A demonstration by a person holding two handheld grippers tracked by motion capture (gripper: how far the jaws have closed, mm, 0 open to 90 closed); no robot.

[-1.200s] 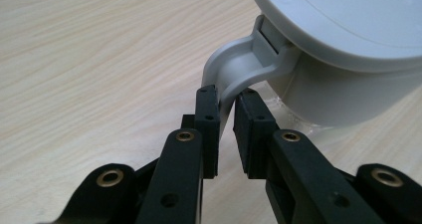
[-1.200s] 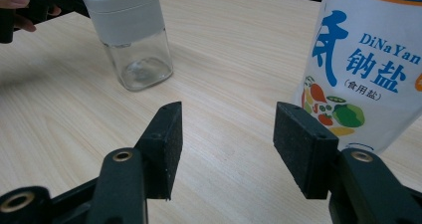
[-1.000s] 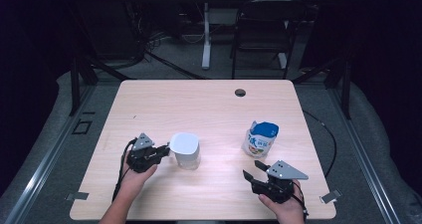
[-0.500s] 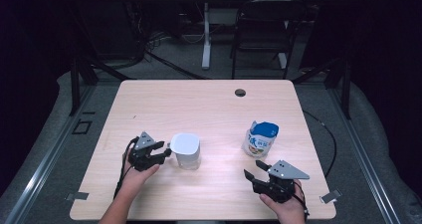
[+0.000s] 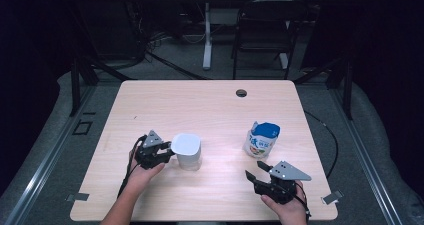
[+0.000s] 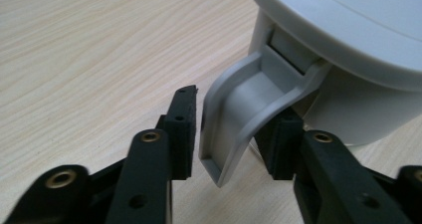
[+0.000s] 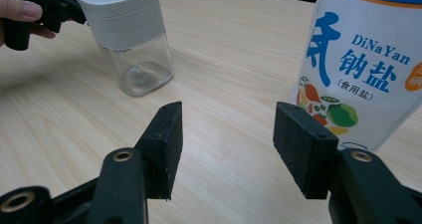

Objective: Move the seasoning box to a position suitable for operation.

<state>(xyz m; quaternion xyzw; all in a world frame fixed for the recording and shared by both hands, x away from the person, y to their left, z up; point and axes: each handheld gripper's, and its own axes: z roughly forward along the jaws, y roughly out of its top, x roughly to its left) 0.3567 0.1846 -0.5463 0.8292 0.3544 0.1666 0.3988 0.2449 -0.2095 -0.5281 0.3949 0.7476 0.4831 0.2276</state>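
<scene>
A clear jar [image 5: 186, 150] with a white lid [image 6: 348, 45] stands left of the table's middle, and also shows in the right gripper view [image 7: 127, 35]. My left gripper [image 5: 169, 154] is at its left side. In the left gripper view my left gripper [image 6: 234, 129] has the lid's grey flip latch [image 6: 244, 109] between its jaws. The jaws have just been closing. A thin gap still shows at the left pad. A blue-and-white salt canister [image 5: 262, 140] stands to the right [image 7: 368, 69]. My right gripper [image 5: 255, 169] rests in front of it, open and empty [image 7: 226, 134].
The wooden table [image 5: 210, 105] has a dark cable hole [image 5: 241, 92] near its far edge. A chair [image 5: 262, 30] and a desk leg stand behind the table. Bare tabletop lies beyond the jar and canister.
My left gripper has stayed at the jar's left side with only a slight shift. The jar, canister and right gripper have not moved.
</scene>
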